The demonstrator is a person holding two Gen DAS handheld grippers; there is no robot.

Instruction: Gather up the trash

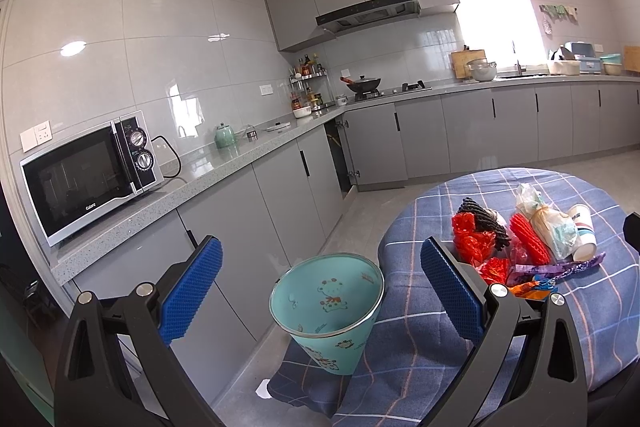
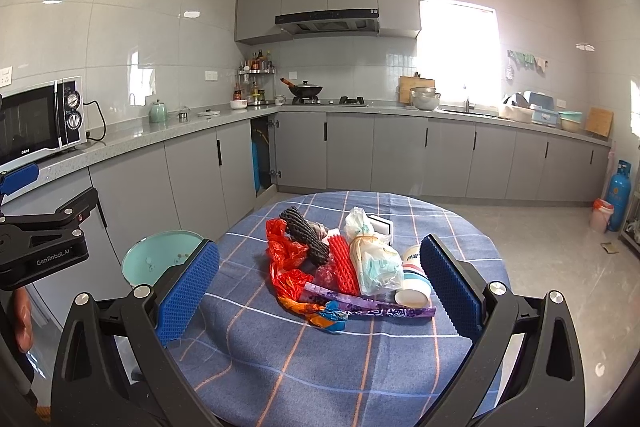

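Observation:
A pile of trash lies on the round table with the blue plaid cloth (image 2: 360, 367): a red plastic bag (image 2: 286, 259), black foam net (image 2: 306, 231), red foam net (image 2: 343, 263), clear bag with tissues (image 2: 376, 263), paper cup (image 2: 416, 283), purple wrapper (image 2: 372, 309) and orange wrapper (image 2: 316, 311). A teal trash bin (image 1: 328, 307) stands at the table's left edge. My left gripper (image 1: 320, 291) is open above the bin. My right gripper (image 2: 320, 287) is open and empty, just short of the pile.
A grey kitchen counter (image 1: 200, 183) with a microwave (image 1: 88, 175) runs along the left wall. A stove with a wok (image 2: 306, 91) and a sink are at the back. A blue gas cylinder (image 2: 618, 195) stands at the far right on the floor.

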